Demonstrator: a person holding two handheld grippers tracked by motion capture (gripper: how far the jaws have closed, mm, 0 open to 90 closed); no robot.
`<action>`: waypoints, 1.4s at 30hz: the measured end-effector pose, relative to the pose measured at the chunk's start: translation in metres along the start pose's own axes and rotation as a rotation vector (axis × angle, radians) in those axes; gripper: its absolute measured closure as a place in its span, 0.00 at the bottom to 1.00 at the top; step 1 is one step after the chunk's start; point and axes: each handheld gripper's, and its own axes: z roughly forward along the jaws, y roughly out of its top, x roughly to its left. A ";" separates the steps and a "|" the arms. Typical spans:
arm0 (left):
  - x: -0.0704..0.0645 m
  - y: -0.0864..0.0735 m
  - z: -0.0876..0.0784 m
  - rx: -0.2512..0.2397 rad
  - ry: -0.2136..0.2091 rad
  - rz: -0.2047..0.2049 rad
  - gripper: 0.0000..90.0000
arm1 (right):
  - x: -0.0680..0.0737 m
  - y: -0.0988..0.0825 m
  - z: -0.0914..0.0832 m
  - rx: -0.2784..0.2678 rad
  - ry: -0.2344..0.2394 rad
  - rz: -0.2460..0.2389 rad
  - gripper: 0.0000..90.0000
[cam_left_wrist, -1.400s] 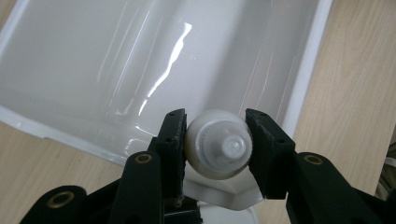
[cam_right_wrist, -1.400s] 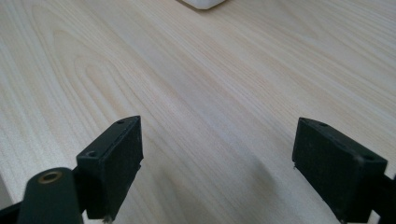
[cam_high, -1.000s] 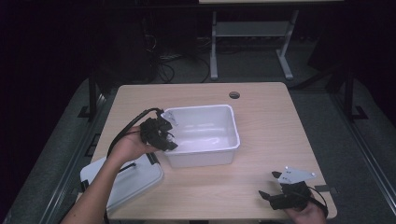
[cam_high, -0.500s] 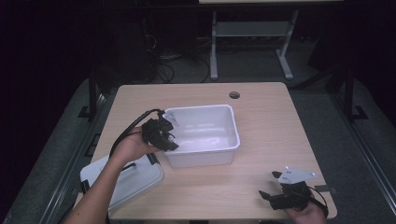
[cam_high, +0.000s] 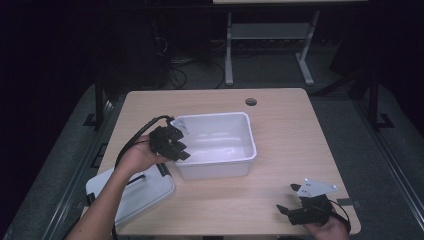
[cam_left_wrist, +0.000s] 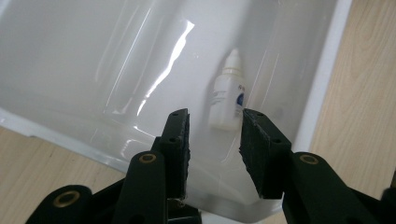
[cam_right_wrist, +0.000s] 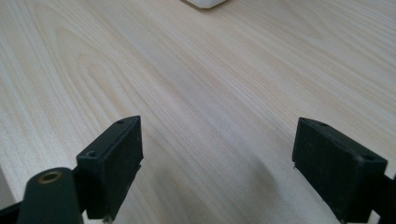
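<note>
The left gripper (cam_left_wrist: 215, 140) hangs over the white tub (cam_left_wrist: 322, 88), looking down into it, its jaws having just closed in a little with a gap left between them. A small white dropper bottle (cam_left_wrist: 227, 95) lies inside by the tub's right wall, just beyond the fingertips, untouched. Pale wooden desk (cam_left_wrist: 369, 93) flanks the tub.

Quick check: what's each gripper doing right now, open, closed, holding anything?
Left gripper: open, jaws just closing a little, above the small white dropper bottle in the bin, not touching it.
Right gripper: wide open, holding nothing.
</note>
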 end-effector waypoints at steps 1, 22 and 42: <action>0.000 0.000 -0.002 -0.004 -0.002 0.004 0.69 | 0.000 0.000 0.000 0.000 0.000 0.001 0.18; -0.005 -0.009 -0.045 -0.047 0.032 0.007 0.68 | 0.002 0.002 0.001 -0.001 0.000 0.000 0.18; -0.005 -0.040 -0.066 -0.033 0.076 -0.033 0.67 | 0.002 0.003 0.001 0.004 -0.008 -0.004 0.18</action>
